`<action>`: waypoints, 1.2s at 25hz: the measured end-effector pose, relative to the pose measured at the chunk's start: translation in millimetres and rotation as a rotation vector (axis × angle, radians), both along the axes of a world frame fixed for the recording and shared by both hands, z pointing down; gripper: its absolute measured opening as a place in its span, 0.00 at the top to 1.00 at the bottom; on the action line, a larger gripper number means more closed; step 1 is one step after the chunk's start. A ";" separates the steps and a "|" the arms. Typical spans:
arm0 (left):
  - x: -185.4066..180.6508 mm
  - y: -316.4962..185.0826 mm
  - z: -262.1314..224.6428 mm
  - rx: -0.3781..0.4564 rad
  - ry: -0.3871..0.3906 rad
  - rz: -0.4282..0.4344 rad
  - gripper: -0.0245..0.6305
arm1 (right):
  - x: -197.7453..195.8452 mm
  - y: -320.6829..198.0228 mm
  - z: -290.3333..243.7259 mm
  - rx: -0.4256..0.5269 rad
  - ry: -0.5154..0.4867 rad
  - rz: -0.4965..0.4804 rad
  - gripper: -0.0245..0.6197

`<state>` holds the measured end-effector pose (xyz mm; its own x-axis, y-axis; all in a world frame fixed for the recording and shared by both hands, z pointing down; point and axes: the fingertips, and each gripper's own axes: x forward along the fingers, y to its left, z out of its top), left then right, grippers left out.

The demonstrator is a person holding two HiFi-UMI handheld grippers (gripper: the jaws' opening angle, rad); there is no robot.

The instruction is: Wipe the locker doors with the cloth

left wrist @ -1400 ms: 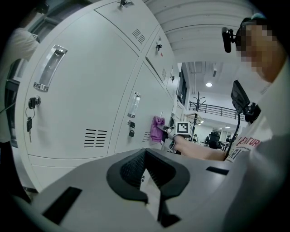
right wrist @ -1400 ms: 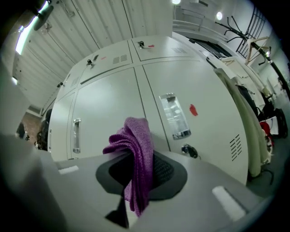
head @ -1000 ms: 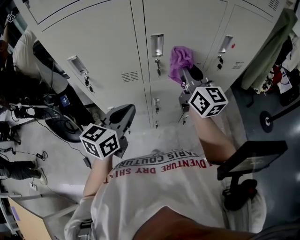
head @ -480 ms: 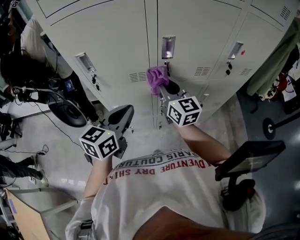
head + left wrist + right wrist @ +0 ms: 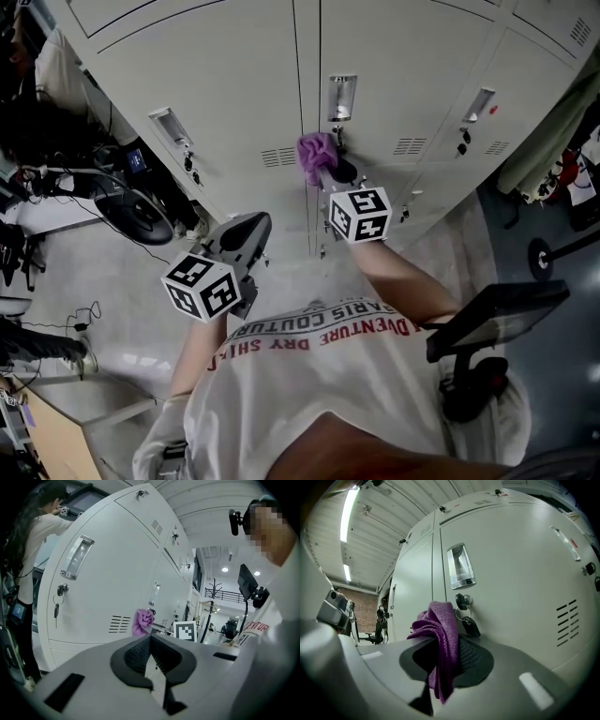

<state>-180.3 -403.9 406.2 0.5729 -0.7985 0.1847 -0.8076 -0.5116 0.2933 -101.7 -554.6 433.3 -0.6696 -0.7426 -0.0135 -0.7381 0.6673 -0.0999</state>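
- Right tongs (image 5: 440,663) pinch the purple cloth (image 5: 440,637) by one bunched fold; most of it bulges above the tips, and a tail hangs below.
- In the head view, the cloth (image 5: 317,153) is up at the middle locker door (image 5: 403,56), below the recessed handle (image 5: 341,97) and near the seam with the next door. Contact with the metal looks likely, but I cannot confirm it.
- Left tongs (image 5: 152,656) are pressed together with nothing between them, held low and well away from the lockers.
- Snag risk: the keys (image 5: 468,623) hang from the lock (image 5: 462,601) just beside the cloth. A sideways stroke could catch the ring in the weave, drag the keys, or pull the cloth out of the grip.
- Slip risk: the hold is on a narrow fold, so friction on the painted door could work it loose.
- Scrape risk: pressing too hard could bring the hard tips through the bunch onto the paint.
- Coverage risk: a balled cloth wipes only a thin stripe, so patches get missed around the handle and the vent slots (image 5: 567,620).
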 end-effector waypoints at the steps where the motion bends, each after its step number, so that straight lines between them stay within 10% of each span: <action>1: 0.9 -0.1 1.2 -0.003 0.000 0.003 0.96 | 0.3 -1.1 -0.3 0.004 0.003 -0.005 0.89; 15: 2.2 -3.7 2.0 0.002 0.012 0.012 0.96 | 37.4 -12.3 -0.6 0.034 0.033 0.066 0.89; 30: 21.3 -1.6 4.9 -0.010 -0.006 0.072 0.96 | 173.4 -40.4 -3.6 0.065 0.012 0.338 0.89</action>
<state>-159.0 -405.5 411.2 0.6275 -0.7535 0.1961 -0.7706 -0.5652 0.2944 71.7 -595.0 429.7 -0.3858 -0.9205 -0.0618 -0.9196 0.3891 -0.0548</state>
